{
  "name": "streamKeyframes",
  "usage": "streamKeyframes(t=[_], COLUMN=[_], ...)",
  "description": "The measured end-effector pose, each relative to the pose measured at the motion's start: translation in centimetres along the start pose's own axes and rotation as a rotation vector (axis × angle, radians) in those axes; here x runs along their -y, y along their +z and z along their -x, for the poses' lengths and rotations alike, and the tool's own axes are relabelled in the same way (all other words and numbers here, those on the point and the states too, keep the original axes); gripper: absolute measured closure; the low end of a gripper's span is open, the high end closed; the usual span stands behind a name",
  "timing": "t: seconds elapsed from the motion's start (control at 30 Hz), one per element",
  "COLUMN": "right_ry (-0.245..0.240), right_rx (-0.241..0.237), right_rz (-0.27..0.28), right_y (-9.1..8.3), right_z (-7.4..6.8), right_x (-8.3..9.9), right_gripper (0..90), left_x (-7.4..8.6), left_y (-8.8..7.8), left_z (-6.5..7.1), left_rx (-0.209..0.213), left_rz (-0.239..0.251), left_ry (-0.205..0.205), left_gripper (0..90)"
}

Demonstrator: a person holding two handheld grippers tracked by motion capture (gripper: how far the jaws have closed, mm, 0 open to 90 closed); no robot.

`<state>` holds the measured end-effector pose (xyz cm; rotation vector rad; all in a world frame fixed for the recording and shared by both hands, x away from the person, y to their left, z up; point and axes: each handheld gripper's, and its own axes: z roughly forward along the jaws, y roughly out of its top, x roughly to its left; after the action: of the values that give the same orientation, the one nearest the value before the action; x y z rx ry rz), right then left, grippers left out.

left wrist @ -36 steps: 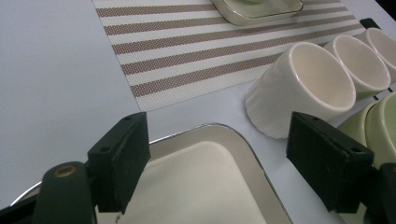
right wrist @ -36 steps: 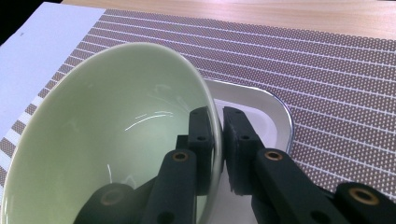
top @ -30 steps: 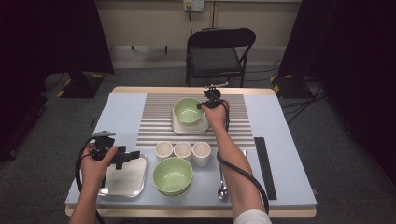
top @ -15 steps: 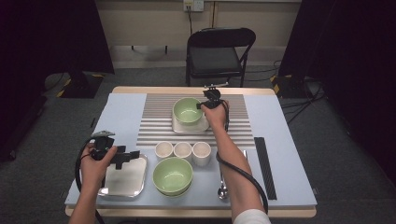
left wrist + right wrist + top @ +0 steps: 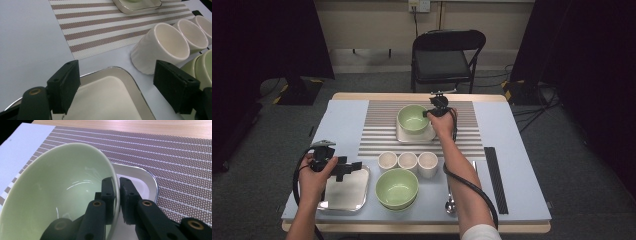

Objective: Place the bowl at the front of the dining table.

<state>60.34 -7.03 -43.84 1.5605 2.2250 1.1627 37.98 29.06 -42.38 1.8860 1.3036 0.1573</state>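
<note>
Right gripper [image 5: 117, 195] clamped on the bowl [image 5: 60, 195] rim — bowl tilted over its tray [image 5: 147, 182].
Risk: a thin rim hold could slip and drop the bowl onto the tray. The left gripper view shows the left gripper [image 5: 116, 87] apart, above another tray [image 5: 107, 97] — cups [image 5: 160, 45] just ahead.

Bare blue mat [image 5: 343, 120] lies open along the table's left side and far right, beside a black strip [image 5: 495, 177]. Three cups [image 5: 407, 161] stand in a tight row across the middle, a green bowl [image 5: 397, 188] just in front, leaving little passage between them. The right forearm [image 5: 458, 165] crosses the striped placemat [image 5: 377, 131] above a spoon [image 5: 450, 202].
</note>
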Motion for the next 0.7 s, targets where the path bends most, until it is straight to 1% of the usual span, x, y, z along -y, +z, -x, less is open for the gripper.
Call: streamKeyframes(t=[0.1,0.2,0.43,0.7], right_ry=[-0.019,-0.011,-0.029,-0.036], right_rx=[0.017,0.014,0.028,0.037], right_rz=[-0.009,-0.007,-0.013,-0.015], right_y=[0.12,0.1,0.08,-0.06], right_z=[-0.11,-0.1,-0.26,-0.19], right_x=[0.12,0.14,0.08,0.12], right_gripper=[82.8,82.8,83.1,83.2], left_x=[0.01,0.01,0.03,0.04], left_y=[-0.01,-0.02,-0.05,-0.04], left_z=[0.02,-0.01,0.01,0.04], left_rx=[-0.001,-0.001,-0.004,-0.003], left_rz=[0.001,-0.001,0.001,-0.002], left_ry=[0.0,0.001,-0.001,0.004], left_gripper=[21.3,21.3,21.3,21.3])
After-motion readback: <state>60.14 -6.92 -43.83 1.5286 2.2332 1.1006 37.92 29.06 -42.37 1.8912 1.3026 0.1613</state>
